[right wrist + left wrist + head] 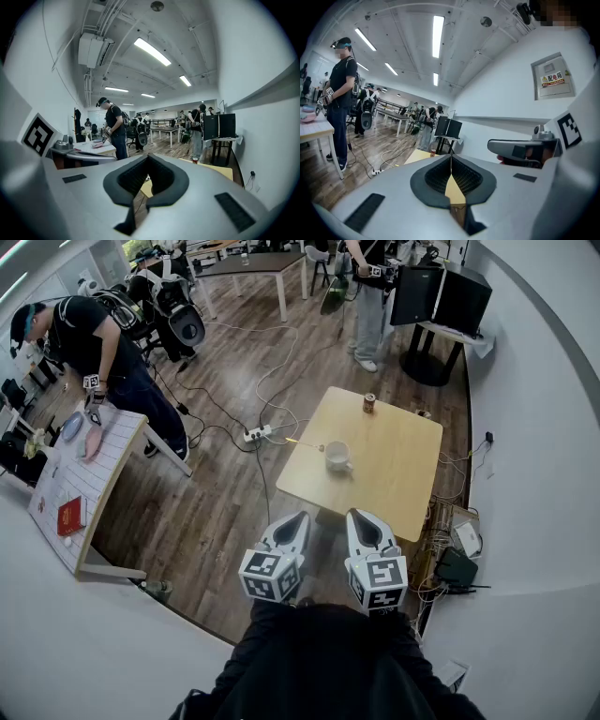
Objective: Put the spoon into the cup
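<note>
Left tongs [301, 516]: clenched tight with nothing between the jaws. I hold them low in front of me, on the near side of the table and well short of its edge.

Right tongs [355, 514]: also closed at the tips and empty, level with the left pair and just beside them.

Spoon [304, 443]: it lies flat on the wooden table [403, 493], just left of the cup, with its yellow handle running off toward the table's left edge. I can't tell whether its bowl end touches the cup.

Cup [337, 457]: white and upright with its mouth open upward, near the middle of the table. Nothing shows inside it.

Other things: a small can [369, 403] stands near the far edge, well apart from the cup.

Done so far: nothing, as I judge it. The spoon is untouched and the cup holds nothing.

Left to do: reach the table, open one pair of tongs, pinch the spoon by its handle, lift it, carry it over the cup's mouth and let it go inside.
</note>
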